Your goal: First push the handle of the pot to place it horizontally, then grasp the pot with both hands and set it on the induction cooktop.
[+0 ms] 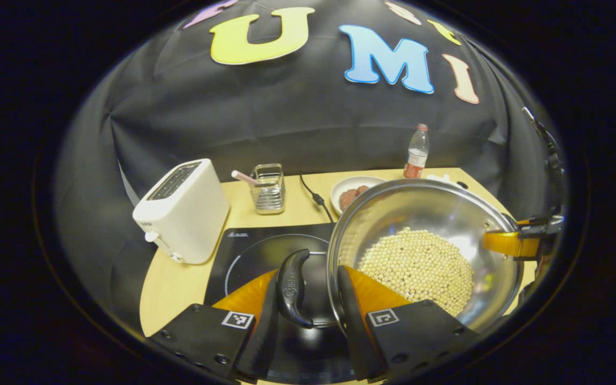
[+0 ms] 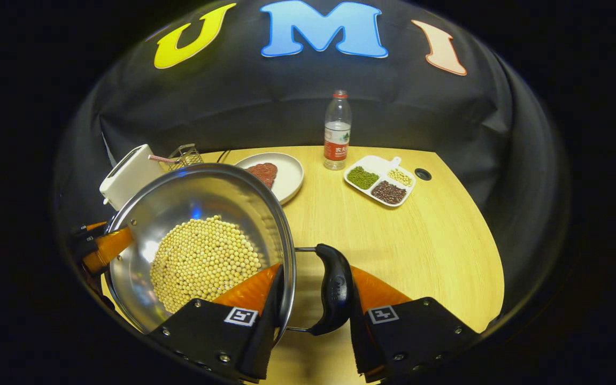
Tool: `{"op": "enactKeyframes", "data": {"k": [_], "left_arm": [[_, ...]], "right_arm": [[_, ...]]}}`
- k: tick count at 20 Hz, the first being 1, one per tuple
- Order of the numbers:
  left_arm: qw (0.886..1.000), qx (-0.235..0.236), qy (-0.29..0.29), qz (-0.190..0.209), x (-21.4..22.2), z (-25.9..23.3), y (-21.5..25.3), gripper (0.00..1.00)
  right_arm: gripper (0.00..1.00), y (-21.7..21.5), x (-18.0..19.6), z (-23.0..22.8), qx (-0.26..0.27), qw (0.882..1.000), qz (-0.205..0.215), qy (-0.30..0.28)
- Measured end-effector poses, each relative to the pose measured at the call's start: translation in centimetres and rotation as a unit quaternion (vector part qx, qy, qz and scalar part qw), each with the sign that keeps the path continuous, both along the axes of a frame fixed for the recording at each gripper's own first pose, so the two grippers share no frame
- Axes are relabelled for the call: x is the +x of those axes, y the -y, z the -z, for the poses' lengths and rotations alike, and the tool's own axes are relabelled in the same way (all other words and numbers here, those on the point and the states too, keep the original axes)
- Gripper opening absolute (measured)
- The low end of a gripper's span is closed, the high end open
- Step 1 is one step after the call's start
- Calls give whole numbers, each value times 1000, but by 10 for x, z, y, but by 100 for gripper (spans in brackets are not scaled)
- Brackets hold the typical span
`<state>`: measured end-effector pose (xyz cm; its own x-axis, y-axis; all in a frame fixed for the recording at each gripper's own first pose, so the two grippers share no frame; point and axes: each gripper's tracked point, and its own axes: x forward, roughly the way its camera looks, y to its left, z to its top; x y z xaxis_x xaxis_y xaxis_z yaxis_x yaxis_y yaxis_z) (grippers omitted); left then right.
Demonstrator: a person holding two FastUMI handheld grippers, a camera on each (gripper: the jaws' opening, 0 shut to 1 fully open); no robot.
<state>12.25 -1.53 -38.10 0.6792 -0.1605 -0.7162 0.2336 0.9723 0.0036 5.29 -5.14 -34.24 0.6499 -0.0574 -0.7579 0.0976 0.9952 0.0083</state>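
Steel pot (image 1: 425, 214), shiny, with a heap of pale yellow beans (image 1: 417, 267) in its bottom, held at both sides. Left gripper (image 1: 308, 299) nearly closed, one finger outside the black side handle (image 1: 293, 289), the other inside the pot's rim; right gripper (image 2: 313, 299) the same way on the opposite handle (image 2: 333, 289), one finger in the pot over the beans, one outside the handle. Just ahead of and under the left fingers, black induction cooktop (image 1: 254, 251), pot above its right part; resting or lifted, cannot tell. Left of the cooktop, white toaster (image 1: 182, 211). Farther ahead, wire basket (image 1: 268, 188) with a pink-striped straw; right of it, white plate (image 2: 281, 174) with reddish-brown food. Ahead of the right gripper, bare wooden table (image 2: 415, 246), then a white divided tray (image 2: 380, 179) holding green, dark red and pale beans in separate compartments. Farthest, plastic bottle (image 2: 337, 131), upright, red cap.
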Motion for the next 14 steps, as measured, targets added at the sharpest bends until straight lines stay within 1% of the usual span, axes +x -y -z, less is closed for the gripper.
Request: {"op": "enactKeyframes", "data": {"k": [8, 9, 10, 11, 12, 13, 14], "left_arm": [[1000, -6, -8, 2, 24, 3, -63, 63], [1000, -4, -7, 1, 26, 3, -71, 60], [1000, -1, -7, 1, 29, 3, -79, 60], [1000, 0, -9, 1, 31, 4, -86, 63], [1000, -1, -9, 1, 34, 3, -92, 60], [1000, -2, -10, 0, 37, 5, -97, 63], [1000, -2, -11, 0, 41, 6, -101, 63]], "right_arm": [[60, -59, 14, -4, -1, 1000, 11, 1], [60, -68, 17, -3, 1, 1000, 11, 1], [60, -75, 19, -1, 3, 1000, 10, -2], [60, -82, 22, -1, 4, 1000, 11, -4], [60, -87, 26, -1, 4, 1000, 10, -3], [60, -91, 27, 0, 3, 1000, 10, -3], [60, -95, 29, 1, 3, 1000, 10, -4]]}}
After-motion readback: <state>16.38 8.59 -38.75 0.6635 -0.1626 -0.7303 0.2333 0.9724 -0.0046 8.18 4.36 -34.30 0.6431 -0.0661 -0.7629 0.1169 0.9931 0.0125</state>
